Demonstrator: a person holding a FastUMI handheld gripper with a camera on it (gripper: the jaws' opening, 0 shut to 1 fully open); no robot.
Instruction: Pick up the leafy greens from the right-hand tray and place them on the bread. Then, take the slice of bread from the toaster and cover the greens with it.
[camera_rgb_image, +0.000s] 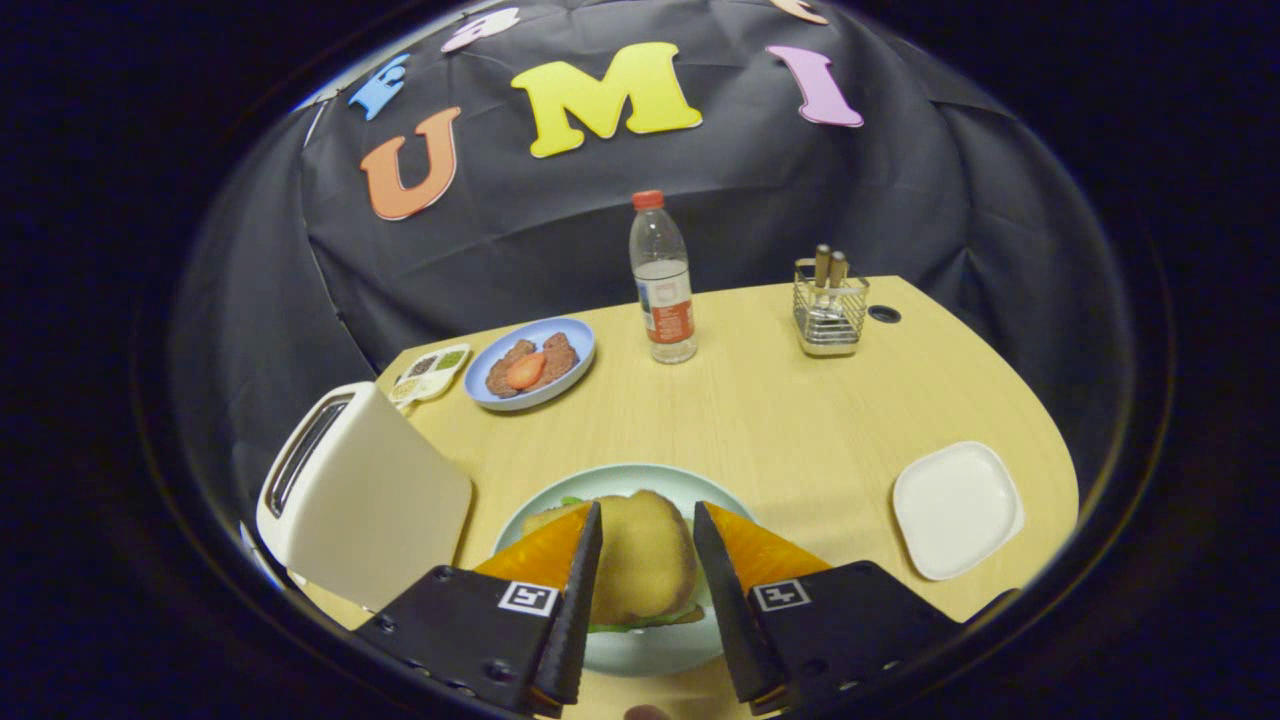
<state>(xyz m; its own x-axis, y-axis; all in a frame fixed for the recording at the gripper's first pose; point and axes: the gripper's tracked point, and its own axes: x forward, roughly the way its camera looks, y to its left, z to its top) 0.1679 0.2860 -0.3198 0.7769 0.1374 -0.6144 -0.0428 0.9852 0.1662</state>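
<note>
1. The gripper (648, 520) hangs over the near edge of the wooden table (780, 420). Its fingers (582, 580) stand apart, one on each side of a slice of bread (645, 555), and whether they touch the slice cannot be told.
2. That top slice lies on a pale green plate (640, 650), and the leafy greens (640, 622) peek out from under its near edge; a sliver of green also shows at the far left of the stack.
3. At about 9 o'clock from the plate, just beside it, stands a white toaster (360, 495), its slot facing up and away.
4. At about 3 o'clock from the plate, well apart, sits a white square tray (957, 510).
5. At about 11 o'clock, farther back on the table, a blue plate (575, 345) carries two brown patties (555, 355) with a red tomato slice (525, 370) on top of them.
6. Just left of the blue plate lies a small divided dish (430, 372) with bits of seasoning in its compartments.
7. At 12 o'clock, beyond the fingers, stands an upright clear water bottle (662, 280) with a red cap.
8. At about 1 o'clock, near the far edge of the table, a wire holder (828, 315) keeps two wooden-handled utensils upright.
</note>
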